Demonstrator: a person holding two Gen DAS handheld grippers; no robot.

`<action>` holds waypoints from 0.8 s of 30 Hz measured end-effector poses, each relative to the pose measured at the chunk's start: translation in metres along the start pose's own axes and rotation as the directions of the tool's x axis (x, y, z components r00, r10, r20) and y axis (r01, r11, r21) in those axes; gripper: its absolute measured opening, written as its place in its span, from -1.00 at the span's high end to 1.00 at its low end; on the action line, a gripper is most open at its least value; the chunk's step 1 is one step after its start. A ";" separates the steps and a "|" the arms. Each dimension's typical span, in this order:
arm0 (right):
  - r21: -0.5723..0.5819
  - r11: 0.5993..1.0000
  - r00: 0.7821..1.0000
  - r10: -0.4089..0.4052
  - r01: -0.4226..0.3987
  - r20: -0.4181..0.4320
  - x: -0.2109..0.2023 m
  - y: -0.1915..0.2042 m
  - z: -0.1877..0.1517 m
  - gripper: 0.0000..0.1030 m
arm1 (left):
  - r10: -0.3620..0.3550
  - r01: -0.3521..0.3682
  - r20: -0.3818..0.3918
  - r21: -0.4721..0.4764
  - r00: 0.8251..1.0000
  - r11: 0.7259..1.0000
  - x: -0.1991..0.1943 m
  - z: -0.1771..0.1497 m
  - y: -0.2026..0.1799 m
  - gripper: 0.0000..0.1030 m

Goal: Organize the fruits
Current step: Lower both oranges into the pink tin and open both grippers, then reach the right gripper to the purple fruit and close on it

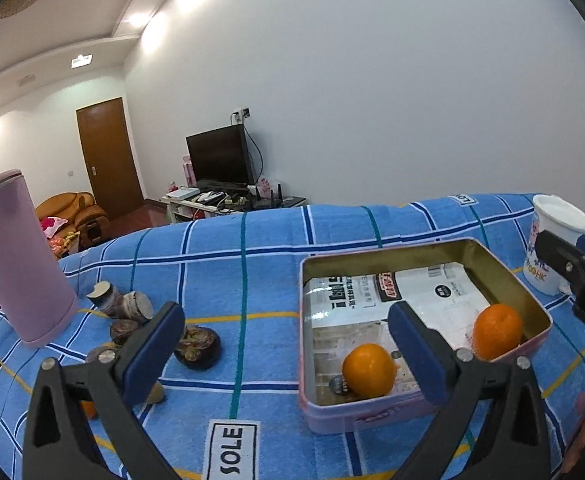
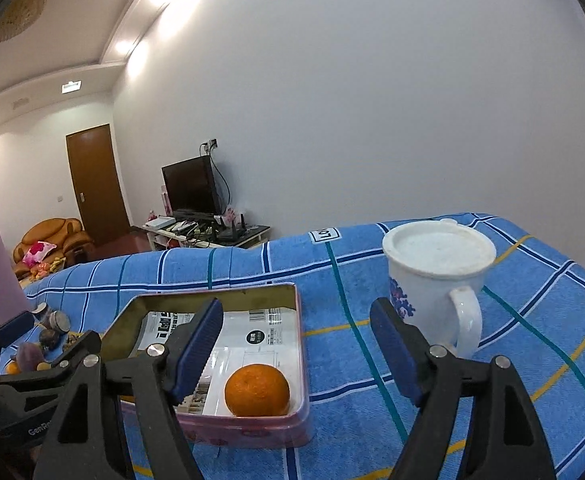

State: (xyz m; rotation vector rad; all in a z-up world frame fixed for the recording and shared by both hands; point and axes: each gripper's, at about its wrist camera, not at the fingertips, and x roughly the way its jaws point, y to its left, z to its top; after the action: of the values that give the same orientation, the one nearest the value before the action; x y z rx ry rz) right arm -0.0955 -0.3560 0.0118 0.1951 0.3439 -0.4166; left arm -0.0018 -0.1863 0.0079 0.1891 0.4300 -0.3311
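Pink tumbler left w/ mangosteens; white mug right of tin.

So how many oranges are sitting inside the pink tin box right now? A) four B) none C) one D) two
D: the left wrist view shows two oranges, one near the front and another by the right wall, both lying in the pink tin box, with neither gripper holding them.
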 end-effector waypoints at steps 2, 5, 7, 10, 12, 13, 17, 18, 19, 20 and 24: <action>-0.001 1.000 1.000 0.006 -0.006 0.002 -0.003 0.002 -0.001 -0.50 | 0.003 -0.003 -0.002 -0.007 1.000 1.000 -0.002 -0.001 0.003 -1.00; -0.017 1.000 1.000 0.009 -0.009 0.009 -0.006 0.006 -0.001 -0.50 | 0.004 -0.004 -0.014 -0.030 1.000 1.000 -0.002 -0.003 0.011 -1.00; -0.030 1.000 1.000 0.008 -0.007 0.017 -0.008 0.010 -0.002 -0.50 | 0.006 -0.008 -0.026 -0.049 1.000 0.999 0.000 -0.005 0.019 -1.00; -0.050 0.999 1.000 0.004 -0.002 0.029 -0.009 0.015 -0.002 -0.50 | 0.022 -0.025 -0.045 -0.059 0.999 0.998 0.000 -0.009 0.029 -1.00; -0.059 0.998 0.999 0.000 0.003 0.035 -0.011 0.018 -0.003 -0.50 | 0.026 -0.030 -0.054 -0.062 0.998 0.998 -0.002 -0.011 0.037 -1.00; -0.065 0.998 0.999 -0.004 0.007 0.038 -0.012 0.020 -0.003 -0.50 | 0.034 -0.038 -0.056 -0.063 0.998 0.997 -0.003 -0.013 0.041 -1.00; -0.084 0.996 0.999 -0.001 0.004 0.037 -0.012 0.029 -0.005 -0.50 | 0.067 -0.070 -0.059 -0.062 0.996 0.996 -0.006 -0.017 0.062 -1.00; -0.082 0.997 1.000 0.005 -0.002 0.030 -0.012 0.031 -0.005 -0.50 | 0.075 -0.079 -0.061 -0.056 0.995 0.995 -0.007 -0.018 0.066 -1.00; -0.079 0.997 1.000 0.010 -0.009 0.020 -0.011 0.034 -0.006 -0.50 | 0.091 -0.094 -0.062 -0.045 0.994 0.995 -0.007 -0.020 0.072 -1.00; -0.078 0.997 1.000 0.017 -0.017 0.010 -0.010 0.037 -0.007 -0.50 | 0.099 -0.102 -0.062 -0.037 0.993 0.994 -0.007 -0.020 0.076 -1.00; -0.090 0.995 0.999 0.035 -0.037 -0.017 -0.009 0.052 -0.011 -0.50 | 0.122 -0.125 -0.064 -0.033 0.990 0.992 -0.009 -0.024 0.096 -1.00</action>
State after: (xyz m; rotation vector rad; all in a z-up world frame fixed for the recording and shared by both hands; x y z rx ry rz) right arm -0.0838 -0.3032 0.0111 0.1157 0.3730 -0.3633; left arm 0.0154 -0.0882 0.0007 0.1898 0.4835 -0.1961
